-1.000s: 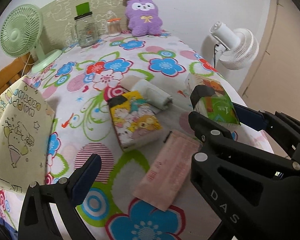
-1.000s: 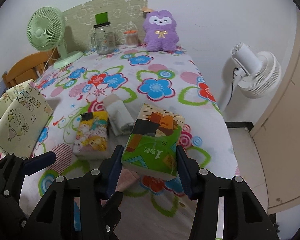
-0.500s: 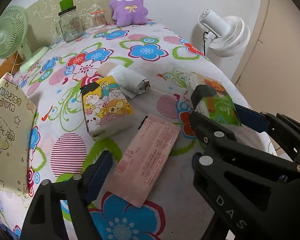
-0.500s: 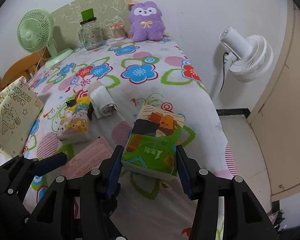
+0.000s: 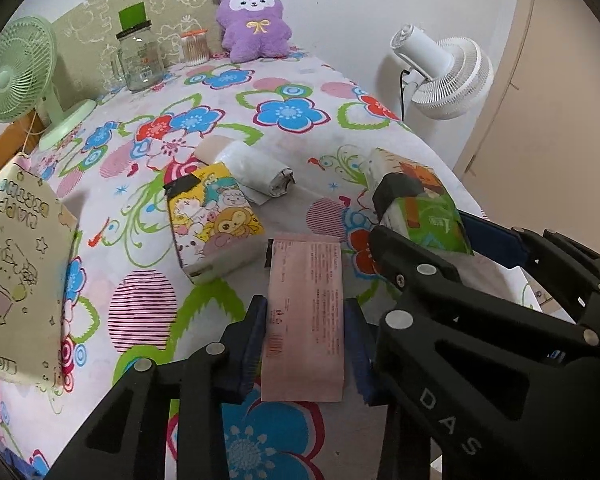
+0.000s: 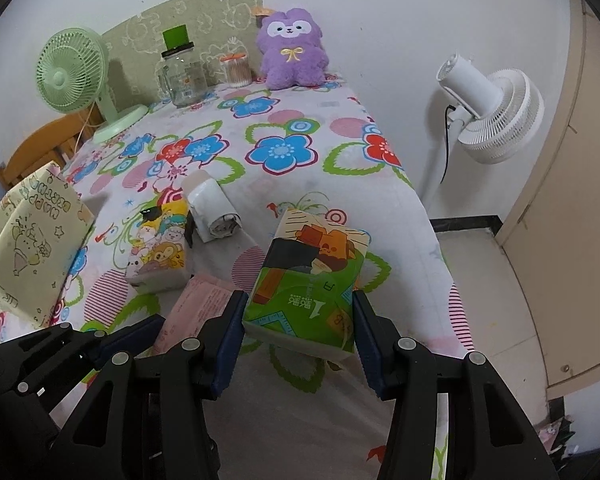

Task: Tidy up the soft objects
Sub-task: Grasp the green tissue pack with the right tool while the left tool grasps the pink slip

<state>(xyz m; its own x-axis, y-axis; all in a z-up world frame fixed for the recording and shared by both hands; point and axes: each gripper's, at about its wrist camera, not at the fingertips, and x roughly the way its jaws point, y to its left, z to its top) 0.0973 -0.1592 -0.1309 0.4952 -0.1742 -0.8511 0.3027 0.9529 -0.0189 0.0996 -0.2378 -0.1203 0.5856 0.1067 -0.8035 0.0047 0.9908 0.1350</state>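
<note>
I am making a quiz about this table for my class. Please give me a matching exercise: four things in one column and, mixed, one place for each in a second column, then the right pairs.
Things:
1. green tissue pack
2. pink packet
3. purple plush toy
4. cartoon tissue pack

Places:
A. at the far end of the table, by the wall
B. between the fingers of the left claw
C. lying beside the white roll
D. gripped in the right claw

Pairs: 1-D, 2-B, 3-A, 4-C
</note>
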